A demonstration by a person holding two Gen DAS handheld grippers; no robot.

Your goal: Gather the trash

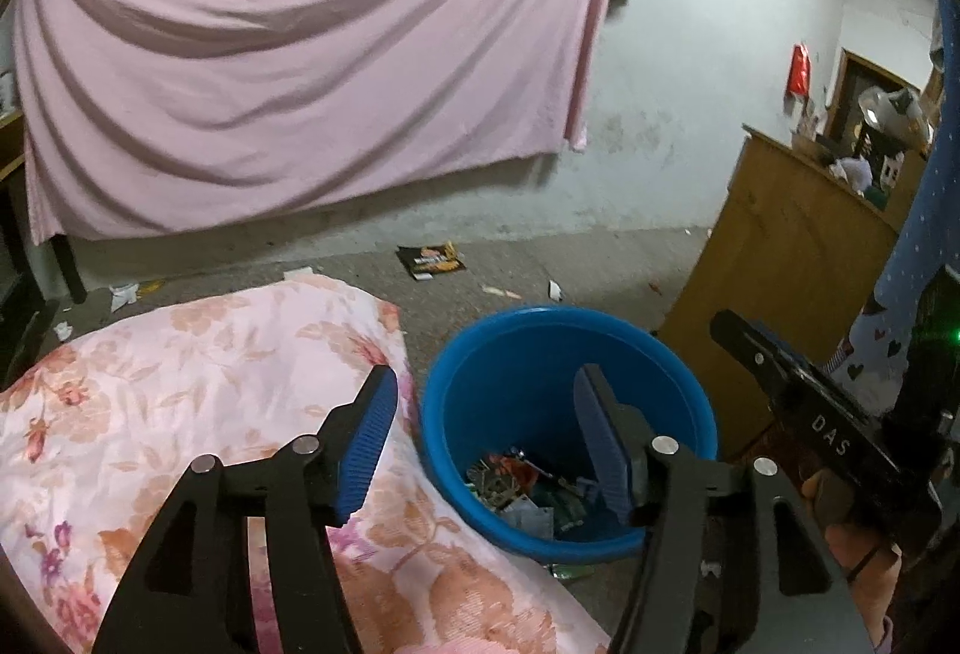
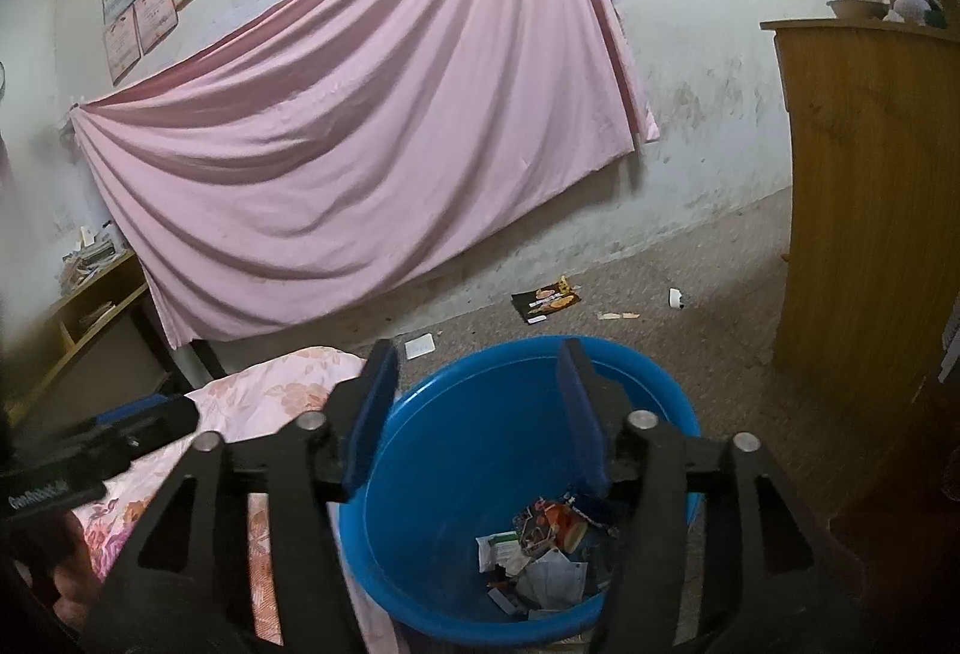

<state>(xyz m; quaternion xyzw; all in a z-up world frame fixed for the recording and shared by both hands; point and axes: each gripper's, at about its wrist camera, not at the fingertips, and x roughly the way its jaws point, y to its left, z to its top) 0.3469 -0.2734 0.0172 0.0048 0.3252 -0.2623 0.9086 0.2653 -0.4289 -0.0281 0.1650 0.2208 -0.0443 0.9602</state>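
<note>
Both hand-held grippers, the left gripper [image 1: 486, 402] and the right gripper [image 2: 477, 390], are black skeletal frames with triangular cut-outs, round silver pivot pins and ribbed blue pads on the fingers [image 1: 369, 450], the right one's side lettered "DAS" in white, its holder in a blue dotted sleeve [image 1: 918, 234].

floor [image 2: 690, 354]: grey, gritty concrete
on floor: blue bucket [image 2: 648, 372], black snack wrapper [image 2: 546, 305], white scraps [image 2: 676, 298], paper slip [image 2: 419, 346]
standing on floor: wooden cabinet [image 2: 870, 204], floral-covered bed [image 1: 180, 354]

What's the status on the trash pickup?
Left gripper and right gripper open, empty. Wrappers in blue bucket. Black packet on floor.
</note>
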